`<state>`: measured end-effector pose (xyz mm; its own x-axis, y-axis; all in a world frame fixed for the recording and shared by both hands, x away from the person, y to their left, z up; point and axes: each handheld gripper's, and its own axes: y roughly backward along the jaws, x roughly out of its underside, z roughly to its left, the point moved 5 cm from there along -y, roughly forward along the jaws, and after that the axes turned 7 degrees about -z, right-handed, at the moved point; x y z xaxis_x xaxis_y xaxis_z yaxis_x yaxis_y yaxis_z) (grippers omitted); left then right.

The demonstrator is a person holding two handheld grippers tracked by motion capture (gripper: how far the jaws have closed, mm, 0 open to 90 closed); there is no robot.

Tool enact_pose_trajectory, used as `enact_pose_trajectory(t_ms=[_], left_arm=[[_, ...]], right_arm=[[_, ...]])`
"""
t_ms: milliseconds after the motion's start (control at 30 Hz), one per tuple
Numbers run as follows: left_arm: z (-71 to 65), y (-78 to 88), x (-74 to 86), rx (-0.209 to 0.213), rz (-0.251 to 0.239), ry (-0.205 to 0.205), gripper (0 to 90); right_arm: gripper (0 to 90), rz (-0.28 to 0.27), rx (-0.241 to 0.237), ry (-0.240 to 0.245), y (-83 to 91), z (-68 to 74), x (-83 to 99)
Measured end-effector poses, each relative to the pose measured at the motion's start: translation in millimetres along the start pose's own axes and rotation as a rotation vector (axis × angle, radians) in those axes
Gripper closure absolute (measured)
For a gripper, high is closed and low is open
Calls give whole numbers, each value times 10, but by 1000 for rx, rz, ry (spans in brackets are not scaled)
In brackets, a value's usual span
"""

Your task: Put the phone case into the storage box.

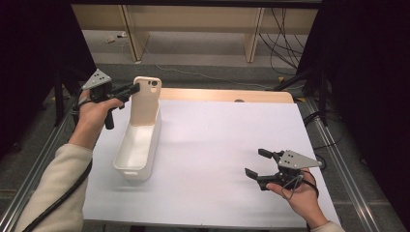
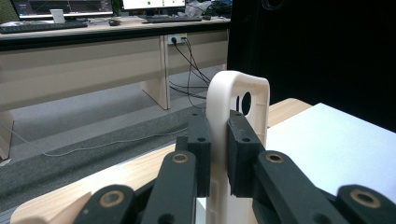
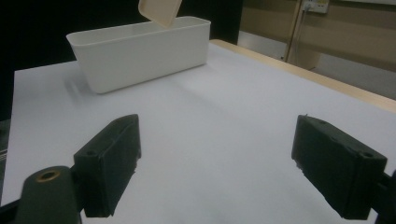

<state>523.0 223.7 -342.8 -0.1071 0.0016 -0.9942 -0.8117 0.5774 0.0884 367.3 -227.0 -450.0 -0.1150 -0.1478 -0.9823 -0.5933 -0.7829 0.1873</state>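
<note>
On the table's left side: a white bin (image 1: 138,145) is set lengthwise on the white sheet (image 1: 217,154), and a cream phone case (image 1: 146,99) is held upright over its far end.
Phone case: it is pinched near its upper edge, camera cutout at the top; its lower end is seen inside the bin's far end. Whether it touches the bin's floor cannot be told.
Left gripper (image 1: 130,90): it is held level above the table's left edge, and its jaws are pressed onto the two faces of the case, as is seen close up in the left gripper view, where the case (image 2: 233,140) is clamped between the black pads (image 2: 201,149).
Right gripper (image 1: 256,164): it is held low over the near right part of the sheet, well apart from the bin, jaws spread wide with nothing between them.
Right gripper view: the bin (image 3: 140,56) is seen beyond the spread pads (image 3: 112,163), with the case's lower corner (image 3: 161,11) above its rim.
Table: a wooden edge (image 1: 227,94) is left bare beyond the sheet.
</note>
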Motion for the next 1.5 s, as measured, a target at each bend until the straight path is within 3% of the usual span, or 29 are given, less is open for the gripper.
enact_pose_trajectory(t_ms=[200, 300, 1500], left_arm=[[31, -42, 8, -1, 3, -5, 814], [45, -55, 11, -2, 2, -8, 813], [216, -189, 101, -27, -7, 5, 813]], right_arm=[[170, -23, -4, 4, -20, -7, 3], [169, -1, -2, -4, -6, -2, 13], [170, -5, -9, -14, -2, -5, 24]])
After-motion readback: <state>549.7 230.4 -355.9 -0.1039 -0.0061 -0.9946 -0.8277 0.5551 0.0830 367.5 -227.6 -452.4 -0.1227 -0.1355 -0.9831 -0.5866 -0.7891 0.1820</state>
